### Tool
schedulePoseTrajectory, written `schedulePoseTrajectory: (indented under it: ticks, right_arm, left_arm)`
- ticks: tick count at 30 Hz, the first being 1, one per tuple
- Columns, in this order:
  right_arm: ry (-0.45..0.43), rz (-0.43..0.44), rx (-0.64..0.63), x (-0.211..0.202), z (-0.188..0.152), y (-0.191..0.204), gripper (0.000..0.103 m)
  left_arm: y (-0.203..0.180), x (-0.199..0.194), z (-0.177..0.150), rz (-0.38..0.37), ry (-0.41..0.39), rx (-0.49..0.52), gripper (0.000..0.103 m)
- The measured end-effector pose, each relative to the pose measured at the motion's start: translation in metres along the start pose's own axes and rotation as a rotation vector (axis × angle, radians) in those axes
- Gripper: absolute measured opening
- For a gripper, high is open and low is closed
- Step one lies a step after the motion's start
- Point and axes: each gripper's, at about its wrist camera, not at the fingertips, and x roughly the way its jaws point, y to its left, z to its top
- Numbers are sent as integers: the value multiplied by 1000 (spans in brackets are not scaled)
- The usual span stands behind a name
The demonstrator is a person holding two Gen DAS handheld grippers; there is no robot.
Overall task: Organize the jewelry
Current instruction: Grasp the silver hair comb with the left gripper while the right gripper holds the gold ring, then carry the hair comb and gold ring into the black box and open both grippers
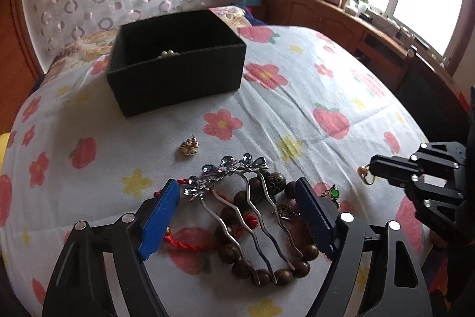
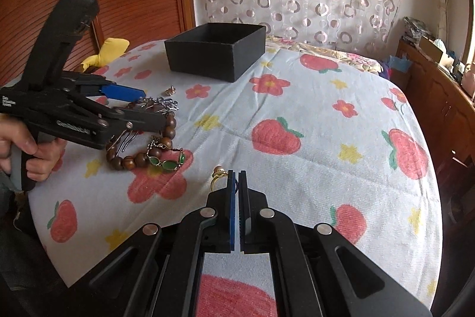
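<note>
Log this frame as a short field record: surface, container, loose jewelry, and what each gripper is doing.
surface: floral bedspread
container: open black box, pearl piece visible inside
loose jewelry: gold flower earring; jewelled hair comb lying over wooden bead bracelet; green stone bracelet; red cord
left gripper: jaws open, straddling the hair comb, pads not touching it
right gripper: jaws shut on gold ring
</note>
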Motion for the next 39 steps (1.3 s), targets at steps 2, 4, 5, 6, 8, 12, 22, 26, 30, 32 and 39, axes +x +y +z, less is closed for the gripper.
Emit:
schedulePoseTrajectory:
  ticks: [2,4,5,6,8,12,22,26,30,32,39]
  right_arm:
    - [-2,1,3,0,0,-1,2]
    - [-4,1,6,-1,0,-1,2]
    - [-4,1,5,-1,0,-1,2]
    - [-4,1,5,-1,0,-1,2]
    - [-4,2,6,-1,0,-2,2]
    - [-3,1,5,-1,0,-1,2]
    - [-2,-5,2,0,1,-1,2]
    - [-3,-11,1,0,1,0,2]
    - [-6,-11,-3,0,2,2,2]
    - [-13,-11,-8,-2,5,3,2]
    - [-42,-8,-18,-8,20,6,2]
  left_arm:
    - [1,2,0,-9,-2,-2,77]
    - [2,2,2,-12,0,-5,75]
    - [2,1,2,-19,-4,-2,70]
    - [3,0,2,-22,-7,-2,66]
    - [4,2,2,-29,-1,-4,60]
    - [5,-2,-3,-34,-13,6,60]
    - [10,-16,-6,-33,-45,-3,54]
    - [11,-17,-7,-34,-49,-11,53]
    - [11,-22,-7,-30,-64,-9,53]
    - [10,-26,-7,-29,-73,-6,53]
    - [11,-42,0,-26,-115,-3,53]
